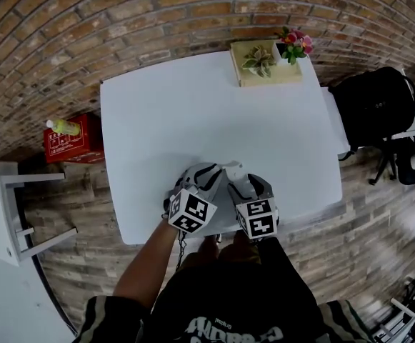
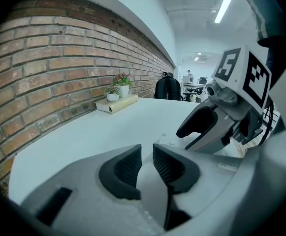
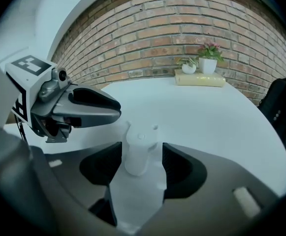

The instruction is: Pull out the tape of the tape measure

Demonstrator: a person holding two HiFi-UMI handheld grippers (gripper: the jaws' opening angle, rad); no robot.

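Note:
On the white table (image 1: 193,106), near its front edge, a small white tape measure (image 1: 233,168) stands upright. In the right gripper view the tape measure (image 3: 140,149) sits between the pads of my right gripper (image 3: 142,163), with a gap on each side, so the pads do not press it. My right gripper (image 1: 241,181) is open wide. My left gripper (image 1: 211,173) is close beside it on the left, and the left gripper (image 2: 147,165) has its jaws a narrow slit apart with only table surface showing between them. No pulled-out tape shows.
A pale box with potted plants (image 1: 268,63) stands at the table's far right corner. A black backpack on a chair (image 1: 375,106) is to the right. A red case (image 1: 71,138) lies on the floor at left, beside a white stool (image 1: 7,206).

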